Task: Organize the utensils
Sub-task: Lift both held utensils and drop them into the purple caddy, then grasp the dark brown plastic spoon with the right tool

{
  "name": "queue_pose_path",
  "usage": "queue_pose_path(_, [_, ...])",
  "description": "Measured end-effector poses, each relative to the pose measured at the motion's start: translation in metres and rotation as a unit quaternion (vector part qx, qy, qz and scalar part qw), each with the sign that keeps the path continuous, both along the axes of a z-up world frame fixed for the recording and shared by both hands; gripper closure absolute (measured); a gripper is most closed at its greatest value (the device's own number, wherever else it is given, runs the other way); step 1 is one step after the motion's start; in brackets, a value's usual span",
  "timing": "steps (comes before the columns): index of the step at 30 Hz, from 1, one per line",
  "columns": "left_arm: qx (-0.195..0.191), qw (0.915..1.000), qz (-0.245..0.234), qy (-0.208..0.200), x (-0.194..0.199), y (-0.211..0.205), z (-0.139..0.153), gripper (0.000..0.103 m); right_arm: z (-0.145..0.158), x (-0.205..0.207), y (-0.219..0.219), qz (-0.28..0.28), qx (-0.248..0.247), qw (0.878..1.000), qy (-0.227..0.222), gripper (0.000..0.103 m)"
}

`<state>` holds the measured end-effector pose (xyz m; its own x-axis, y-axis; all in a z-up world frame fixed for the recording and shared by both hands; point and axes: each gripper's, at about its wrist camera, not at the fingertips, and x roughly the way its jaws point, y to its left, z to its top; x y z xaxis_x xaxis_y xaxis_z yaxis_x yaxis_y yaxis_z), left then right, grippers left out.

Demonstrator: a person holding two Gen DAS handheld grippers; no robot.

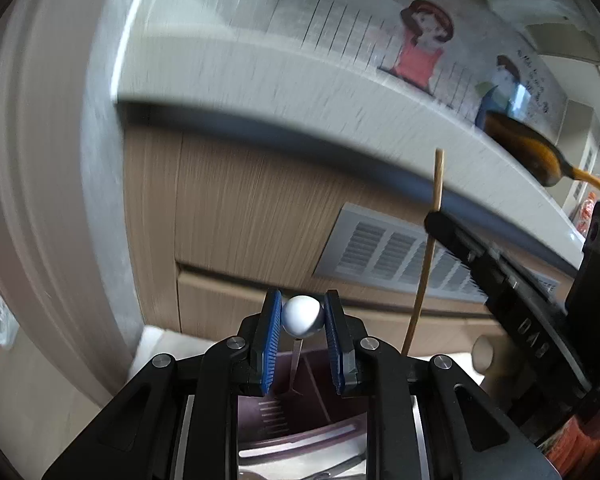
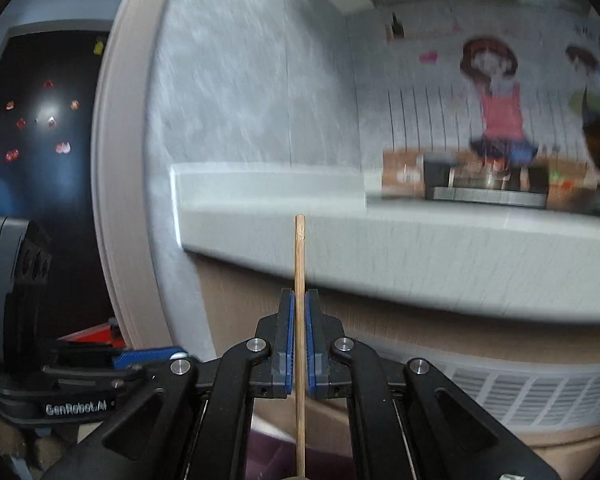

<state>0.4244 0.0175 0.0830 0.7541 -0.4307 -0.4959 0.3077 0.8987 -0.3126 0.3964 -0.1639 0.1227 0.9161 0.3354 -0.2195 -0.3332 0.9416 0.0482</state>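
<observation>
My left gripper (image 1: 302,318) is shut on a metal spoon (image 1: 301,317), bowl up between the blue pads, its handle pointing down toward a purple utensil tray (image 1: 300,420). My right gripper (image 2: 299,320) is shut on a wooden chopstick (image 2: 299,264) held upright; it also shows in the left wrist view (image 1: 432,240), gripped by the right gripper (image 1: 440,220) at the right. The left gripper (image 2: 148,358) shows at the lower left of the right wrist view.
A grey countertop (image 1: 300,92) with wooden cabinet fronts (image 1: 240,208) and a vent grille (image 1: 400,252) lies ahead. A brown ladle (image 1: 520,144) hangs at the right. A cartoon wall sticker (image 2: 496,100) and clutter (image 2: 484,180) sit behind the counter.
</observation>
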Motion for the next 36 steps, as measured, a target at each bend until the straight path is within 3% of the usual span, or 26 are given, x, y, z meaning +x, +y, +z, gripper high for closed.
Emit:
queue_pose_path(3, [-0.001, 0.9997, 0.000, 0.026, 0.011, -0.003, -0.018, 0.081, -0.029, 0.009, -0.003, -0.003, -0.006, 0.999, 0.035, 0.098])
queue_pose_path(6, [-0.007, 0.9992, -0.012, 0.038, 0.011, -0.004, -0.030, 0.077, -0.056, 0.020, -0.011, 0.018, -0.010, 0.994, 0.111, 0.096])
queue_pose_path(7, [-0.006, 0.9992, -0.013, 0.036, 0.010, -0.005, -0.030, 0.069, -0.060, 0.020, -0.013, 0.018, -0.011, 0.992, 0.123, 0.095])
queue_pose_path(8, [0.000, 0.9994, -0.010, 0.032, 0.006, -0.005, -0.030, 0.057, -0.063, 0.017, -0.015, 0.014, -0.016, 0.991, 0.129, 0.094])
queue_pose_path(10, [0.015, 0.9998, 0.001, 0.013, -0.008, -0.005, -0.025, 0.049, -0.065, 0.005, -0.019, 0.009, -0.028, 0.992, 0.126, 0.093])
queue_pose_path(15, [0.065, 0.9964, 0.045, -0.031, -0.052, 0.002, -0.014, 0.047, -0.057, -0.043, -0.030, 0.026, -0.042, 0.991, 0.121, 0.084])
queue_pose_path(19, [0.104, 0.9913, 0.066, -0.046, -0.090, 0.013, -0.028, 0.043, -0.079, -0.066, -0.027, 0.111, -0.055, 0.973, 0.194, 0.082])
queue_pose_path(22, [0.108, 0.9919, 0.065, -0.013, -0.108, 0.023, -0.048, 0.043, -0.110, -0.077, -0.012, 0.156, -0.099, 0.952, 0.246, 0.082])
queue_pose_path(24, [0.102, 0.9925, 0.064, 0.023, -0.118, 0.032, -0.068, 0.043, -0.134, -0.084, -0.003, 0.155, -0.139, 0.944, 0.256, 0.082])
queue_pose_path(30, [0.080, 0.9887, 0.068, 0.108, -0.139, 0.055, -0.123, 0.043, -0.167, -0.072, 0.009, 0.162, -0.128, 0.930, 0.303, 0.082])
queue_pose_path(36, [0.070, 0.9885, 0.060, 0.120, -0.158, 0.062, -0.141, 0.043, -0.180, -0.062, 0.031, 0.177, -0.156, 0.922, 0.306, 0.082])
